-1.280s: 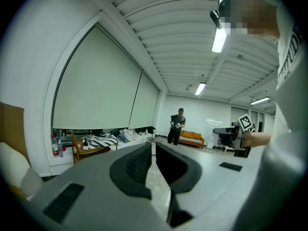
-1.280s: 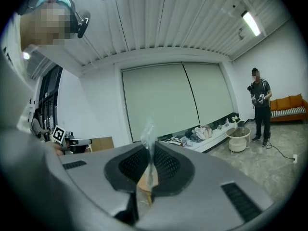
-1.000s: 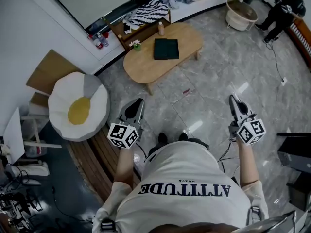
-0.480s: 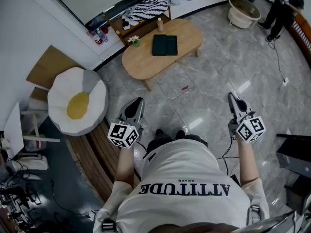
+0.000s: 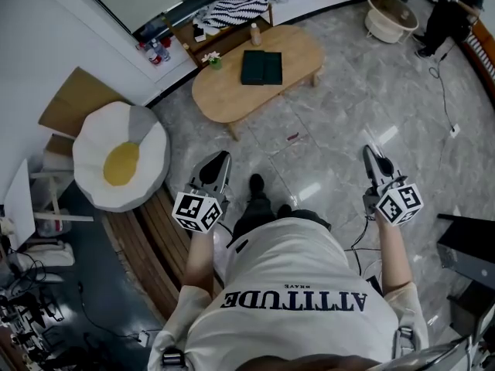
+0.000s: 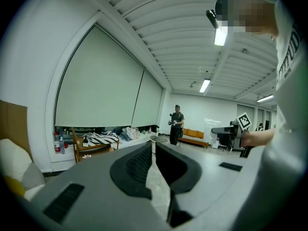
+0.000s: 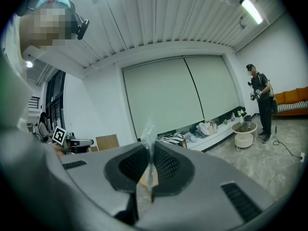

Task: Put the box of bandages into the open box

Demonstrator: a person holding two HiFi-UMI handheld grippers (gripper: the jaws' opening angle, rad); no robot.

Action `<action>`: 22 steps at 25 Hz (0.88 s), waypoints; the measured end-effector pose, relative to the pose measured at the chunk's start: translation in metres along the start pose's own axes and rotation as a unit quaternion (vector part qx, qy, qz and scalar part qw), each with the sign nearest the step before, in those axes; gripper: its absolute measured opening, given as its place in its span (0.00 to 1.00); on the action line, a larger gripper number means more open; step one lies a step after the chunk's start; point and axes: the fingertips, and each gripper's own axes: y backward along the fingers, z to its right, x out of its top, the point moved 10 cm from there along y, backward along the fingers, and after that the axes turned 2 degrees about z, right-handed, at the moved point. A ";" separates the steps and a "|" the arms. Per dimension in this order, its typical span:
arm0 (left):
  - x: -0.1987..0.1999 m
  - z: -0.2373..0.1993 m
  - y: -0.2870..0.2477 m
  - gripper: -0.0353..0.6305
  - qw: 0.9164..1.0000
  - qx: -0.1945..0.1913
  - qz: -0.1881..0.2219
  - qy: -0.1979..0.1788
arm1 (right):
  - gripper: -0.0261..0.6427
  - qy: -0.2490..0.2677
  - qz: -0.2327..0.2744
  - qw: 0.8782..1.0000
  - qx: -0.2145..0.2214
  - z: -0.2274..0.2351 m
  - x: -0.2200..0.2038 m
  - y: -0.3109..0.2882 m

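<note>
- Footwork is what is changing: one shoe is now reaching out over the floor toward 12 o'clock, where a second ago both shoes were sitting tucked close under the person's body.
- Both arms are holding the same pose as before, stretched out roughly level. The left claw is hanging at about 10 o'clock of the torso and the right claw at about 2 o'clock.
- The left claw is keeping its jaws drawn together, with only a thin slit of floor showing between them and nothing in it.
- The right claw is pressing its jaws together too. A thin clear sliver is sticking up at the tips, and I cannot tell what it is or whether it is being pinched.
- The wooden desk is standing well apart from both claws, at 12 o'clock. It is carrying a dark box near its middle, lying flat in two halves, which I am taking for the open box.
- The box of bandages is not showing plainly in any view. If it is lying on the desk, it is too small to pick out, and neither claw is carrying it.
- Judging by this, the task is barely getting started. The person is only beginning to walk in, and the jaws will need spreading before any pick-up.
</note>
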 end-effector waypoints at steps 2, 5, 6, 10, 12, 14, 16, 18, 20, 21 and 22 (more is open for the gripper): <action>0.000 -0.007 -0.004 0.11 1.000 0.000 -0.002 0.002 | 0.09 0.000 -0.004 1.000 0.001 0.000 -0.001 -0.008; -0.001 -0.018 -0.012 0.11 1.000 -0.002 -0.003 0.003 | 0.09 0.001 -0.006 1.000 0.000 -0.001 -0.001 -0.020; -0.001 -0.022 -0.015 0.11 1.000 -0.003 -0.003 0.004 | 0.09 0.001 -0.006 1.000 -0.001 0.000 0.000 -0.024; 0.002 -0.041 -0.030 0.11 1.000 -0.009 -0.003 0.005 | 0.09 0.004 -0.007 1.000 -0.005 0.001 0.001 -0.044; 0.005 -0.053 -0.039 0.11 1.000 -0.013 -0.003 0.006 | 0.09 0.004 -0.007 1.000 -0.008 0.000 0.004 -0.054; 0.007 -0.064 -0.048 0.11 1.000 -0.016 -0.003 0.008 | 0.09 0.005 -0.006 1.000 -0.011 0.001 0.006 -0.066; 0.009 -0.076 -0.059 0.11 1.000 -0.020 -0.005 0.009 | 0.09 0.007 -0.006 1.000 -0.014 0.002 0.009 -0.079; 0.011 -0.089 -0.069 0.11 1.000 -0.024 -0.007 0.010 | 0.09 0.006 -0.010 1.000 -0.018 0.001 0.012 -0.093; 0.015 -0.103 -0.079 0.11 1.000 -0.027 -0.010 0.012 | 0.09 0.004 -0.012 1.000 -0.021 0.002 0.014 -0.108; 0.017 -0.110 -0.084 0.11 0.999 -0.029 -0.011 0.013 | 0.09 0.003 -0.013 1.000 -0.023 0.002 0.014 -0.115; 0.019 -0.117 -0.089 0.11 0.999 -0.030 -0.013 0.013 | 0.09 0.002 -0.014 1.000 -0.025 0.003 0.015 -0.122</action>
